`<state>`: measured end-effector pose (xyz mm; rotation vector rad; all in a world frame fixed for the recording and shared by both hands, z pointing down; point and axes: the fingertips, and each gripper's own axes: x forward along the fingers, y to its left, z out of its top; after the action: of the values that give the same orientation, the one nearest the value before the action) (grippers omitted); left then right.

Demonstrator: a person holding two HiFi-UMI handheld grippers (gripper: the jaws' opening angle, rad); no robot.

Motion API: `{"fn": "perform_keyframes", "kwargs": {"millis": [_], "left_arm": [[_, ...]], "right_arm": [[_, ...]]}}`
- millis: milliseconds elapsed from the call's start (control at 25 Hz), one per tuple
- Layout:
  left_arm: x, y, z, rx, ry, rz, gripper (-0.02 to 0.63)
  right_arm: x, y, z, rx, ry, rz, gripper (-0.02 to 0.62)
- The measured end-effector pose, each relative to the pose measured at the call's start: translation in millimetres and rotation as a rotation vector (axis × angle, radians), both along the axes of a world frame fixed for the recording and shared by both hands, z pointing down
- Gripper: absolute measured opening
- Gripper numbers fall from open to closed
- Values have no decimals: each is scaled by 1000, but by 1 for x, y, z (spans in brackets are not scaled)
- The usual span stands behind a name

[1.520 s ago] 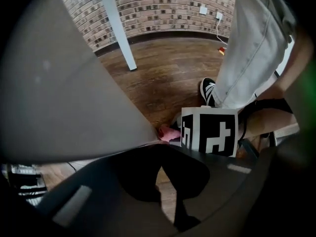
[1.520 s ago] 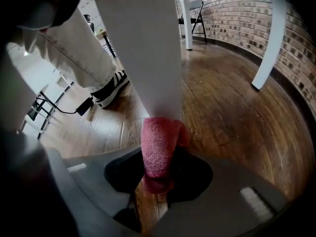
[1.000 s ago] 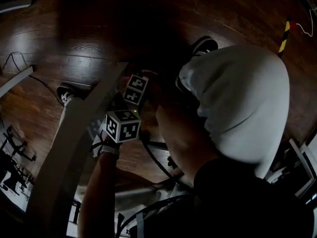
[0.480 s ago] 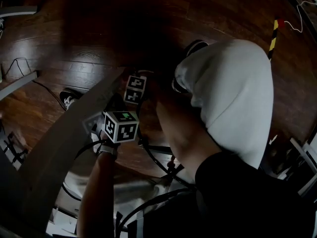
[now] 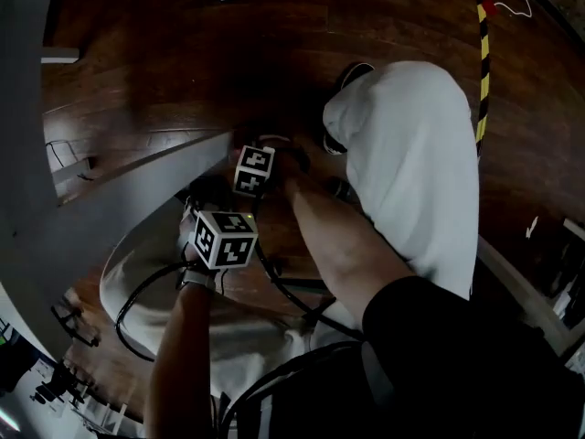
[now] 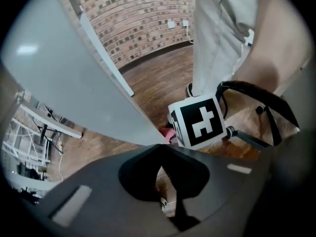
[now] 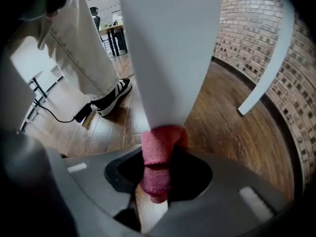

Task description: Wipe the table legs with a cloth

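A pink cloth [image 7: 157,154] is clamped in my right gripper [image 7: 157,177], which is shut on it. The cloth's top presses against the pale grey table leg [image 7: 168,58], low down near the wooden floor. In the left gripper view the same leg [image 6: 74,83] slants down to the right, with a bit of the pink cloth [image 6: 168,132] showing beside the right gripper's marker cube [image 6: 198,121]. My left gripper [image 6: 159,168] is shut with nothing in it, just behind the right one. In the dim head view both cubes [image 5: 224,239] [image 5: 253,169] sit close beside the leg [image 5: 137,190].
The person's white trouser leg [image 5: 411,163] and a black shoe [image 7: 111,98] stand right by the leg. A black cable [image 5: 137,300] loops over the floor, and an adapter [image 7: 81,113] lies there. A second white leg [image 7: 266,68] and a brick wall [image 6: 143,19] stand farther off.
The head view has swung, so the table leg and underside now fill the left of the picture. Both grippers stay close together at the leg, barely shifted.
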<state>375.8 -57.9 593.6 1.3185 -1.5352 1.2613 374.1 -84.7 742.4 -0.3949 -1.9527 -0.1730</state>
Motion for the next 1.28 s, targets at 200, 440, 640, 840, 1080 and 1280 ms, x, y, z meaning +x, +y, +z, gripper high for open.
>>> {"fn": "perform_keyframes", "kwargs": {"millis": [200, 440, 640, 840, 1080, 1280], "left_arm": [[10, 32, -15, 28, -22, 140, 3], [34, 83, -29, 32, -53, 231, 3], [48, 111, -42, 95, -47, 350, 3], [44, 116, -79, 250, -46, 365, 3], [-11, 92, -163, 418, -145, 302, 3], [-53, 61, -271, 614, -242, 217, 3]], "right_arm": [[-1, 8, -19, -8, -37, 148, 112], [3, 52, -25, -198, -124, 430, 112], [2, 86, -47, -236, -186, 544, 112], [-35, 79, -127, -335, -396, 693, 112], [-66, 65, -257, -662, -698, 768, 112], [-69, 64, -376, -965, -926, 627, 112]]}}
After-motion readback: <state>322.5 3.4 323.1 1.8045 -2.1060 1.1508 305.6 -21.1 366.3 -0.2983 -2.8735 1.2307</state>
